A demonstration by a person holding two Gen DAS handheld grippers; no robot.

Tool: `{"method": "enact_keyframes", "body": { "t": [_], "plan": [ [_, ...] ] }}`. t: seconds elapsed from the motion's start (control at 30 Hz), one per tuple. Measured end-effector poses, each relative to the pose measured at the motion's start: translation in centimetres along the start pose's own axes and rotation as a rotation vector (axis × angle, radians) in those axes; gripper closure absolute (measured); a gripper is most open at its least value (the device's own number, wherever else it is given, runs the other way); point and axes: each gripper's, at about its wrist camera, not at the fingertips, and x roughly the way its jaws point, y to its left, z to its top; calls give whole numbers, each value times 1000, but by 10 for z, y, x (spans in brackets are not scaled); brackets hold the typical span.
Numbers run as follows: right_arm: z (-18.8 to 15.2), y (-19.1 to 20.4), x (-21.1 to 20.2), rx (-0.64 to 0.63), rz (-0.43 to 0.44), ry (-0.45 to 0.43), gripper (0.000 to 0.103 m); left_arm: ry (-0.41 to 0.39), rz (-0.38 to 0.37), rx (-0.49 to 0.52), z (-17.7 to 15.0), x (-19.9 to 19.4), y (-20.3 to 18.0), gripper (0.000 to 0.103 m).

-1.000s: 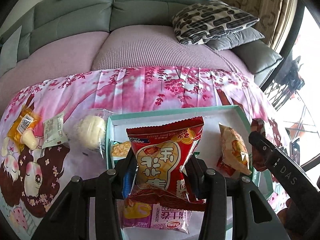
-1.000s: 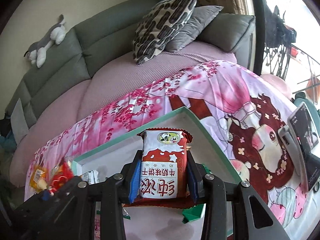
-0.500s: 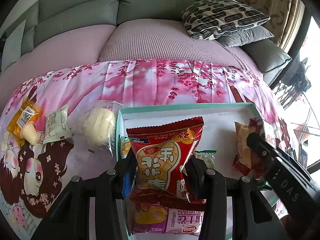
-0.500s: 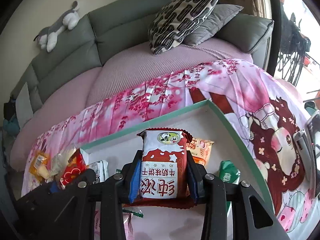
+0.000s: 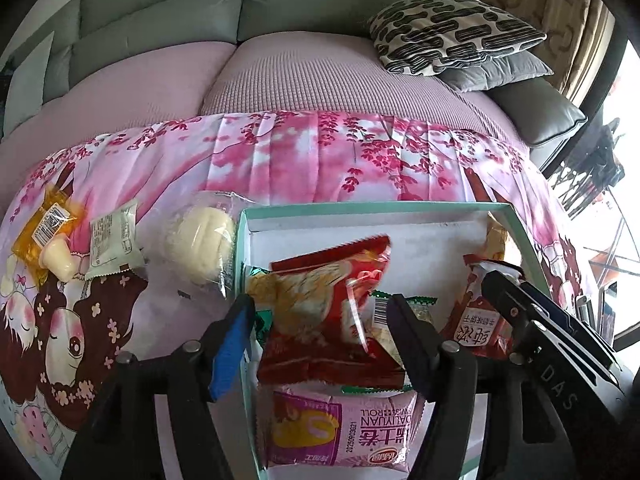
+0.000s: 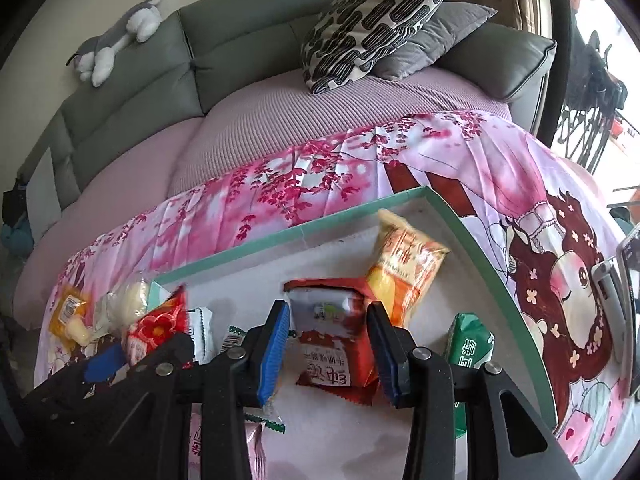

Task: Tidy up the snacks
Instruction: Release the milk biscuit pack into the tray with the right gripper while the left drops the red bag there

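Both hands are releasing snacks into the teal-rimmed tray (image 5: 400, 207) that sits on the pink cloth (image 5: 304, 160). The left gripper (image 5: 320, 332) has its jaws opening, and the red packet (image 5: 332, 312) between them has tipped forward onto the snacks already in the tray, the pads no longer pressing it. The right gripper (image 6: 328, 344) is also opening, only a little so far; the biscuit packet (image 6: 332, 344) lies between its jaws on the tray floor, and the pads look just clear of it, though that is hard to be sure of. To finish this step well, I would let each pair of jaws part fully before lifting, then draw the grippers straight back along their own line so no pad drags a packet out over the rim. Next, three snacks wait outside on the cloth left of the tray: a bun (image 5: 200, 240), a pale packet (image 5: 114, 244) and a yellow packet (image 5: 44, 236). The tray's far half has bare room for them.
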Motion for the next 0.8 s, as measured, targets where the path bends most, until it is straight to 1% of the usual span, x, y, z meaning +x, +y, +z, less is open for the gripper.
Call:
{"method": "enact_keyframes", "body": {
  "t": [0.13, 0.2, 0.23, 0.27, 0.3, 0.33, 0.47, 0.57, 0.6, 0.73, 0.8],
  "plan": [
    [0, 2, -1, -6, -2, -6, 58, -3, 4, -7, 1, -2, 3, 33],
    [0, 1, -2, 0, -10, -10, 51, -7, 9, -10, 1, -4, 4, 31],
    [1, 0, -2, 7, -18, -13, 44, -12, 16, -16, 2, -5, 5, 30],
    [1, -1, -2, 11, -22, -14, 39, -14, 22, -24, 2, -5, 7, 27],
    [1, -3, -2, 16, -23, -14, 37, -14, 28, -34, 2, -4, 9, 22],
    [1, -4, -2, 20, -24, -13, 34, -13, 38, -47, 2, -4, 11, 20],
    [1, -3, 1, 18, -45, -4, 21, -18, 72, -95, 2, -3, 25, 19],
    [1, -3, 3, 15, -53, 1, 17, -24, 129, -120, 2, -2, 35, 19],
    [0, -4, 3, 16, -55, 3, 17, -24, 136, -125, 2, -2, 38, 19],
    [0, -5, 4, 17, -65, 6, 10, -30, 133, -173, 2, -4, 51, 19],
    [0, -6, 5, 19, -66, 7, 6, -32, 128, -177, 2, -5, 54, 19]
  ]
}}
